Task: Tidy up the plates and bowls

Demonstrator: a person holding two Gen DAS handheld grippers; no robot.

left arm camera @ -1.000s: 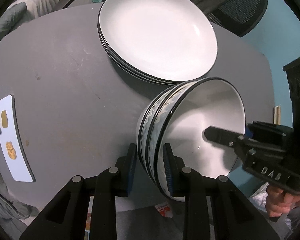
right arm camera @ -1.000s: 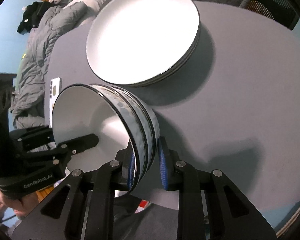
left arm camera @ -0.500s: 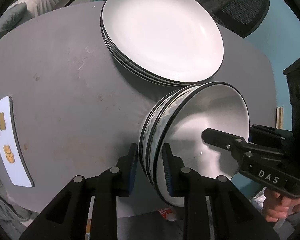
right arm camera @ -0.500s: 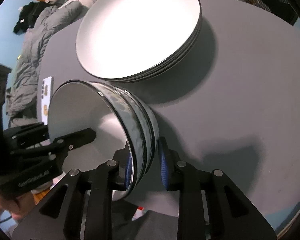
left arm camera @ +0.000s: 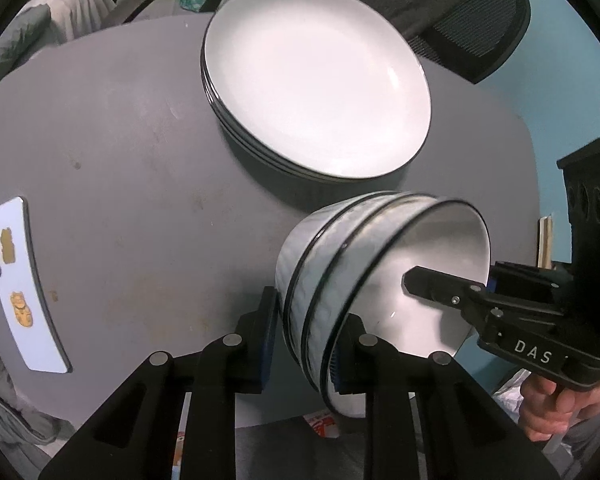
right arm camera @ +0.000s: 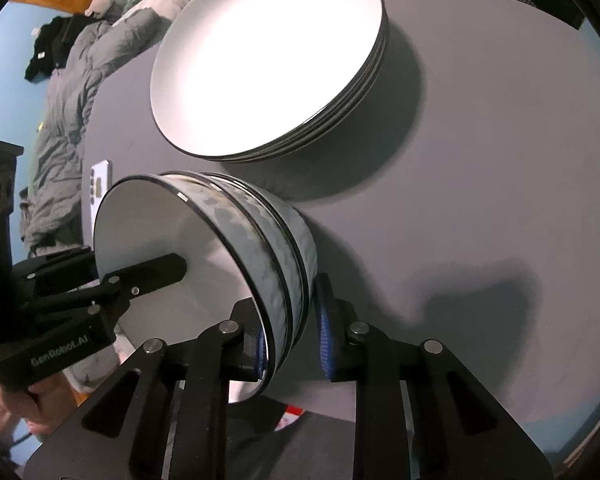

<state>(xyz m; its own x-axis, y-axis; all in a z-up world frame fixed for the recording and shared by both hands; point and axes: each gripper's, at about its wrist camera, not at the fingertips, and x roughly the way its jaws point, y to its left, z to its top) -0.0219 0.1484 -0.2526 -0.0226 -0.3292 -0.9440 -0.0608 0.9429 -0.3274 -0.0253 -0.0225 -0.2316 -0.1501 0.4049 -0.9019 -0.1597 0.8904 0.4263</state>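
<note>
A stack of bowls (left arm camera: 332, 264) is held up on its side over the near edge of the grey round table (left arm camera: 132, 152). The bowls are white inside, with thin black rims and a bumpy pale pattern outside. About three bowls can be counted, one tucked inside the next, with the open mouth turned to the right in the left wrist view.

The left gripper (left arm camera: 304, 340) is clamped across the bottom rims of the stack. One blue pad (left arm camera: 269, 332) is seen at the outside wall and the other is tucked just inside the mouth. Its jaws are closing a little, and the bowls are squeezed between them. The right gripper (right arm camera: 292, 336) is clamped on the far side of the same stack in the same way, with one finger inside and one outside, and its jaws are closing a little too. A person's hand (left arm camera: 556, 404) is seen wrapped round the right gripper's handle.

A stack of plates (left arm camera: 316, 80) is set flat on the table just behind the bowls. About four plates can be counted, white with dark rims. It cannot be told if the bowls touch them.

A white phone (left arm camera: 20, 284) is laid face down near the left edge of the table, well apart from the dishes. A black mesh chair (left arm camera: 476, 28) is seen behind the table
</note>
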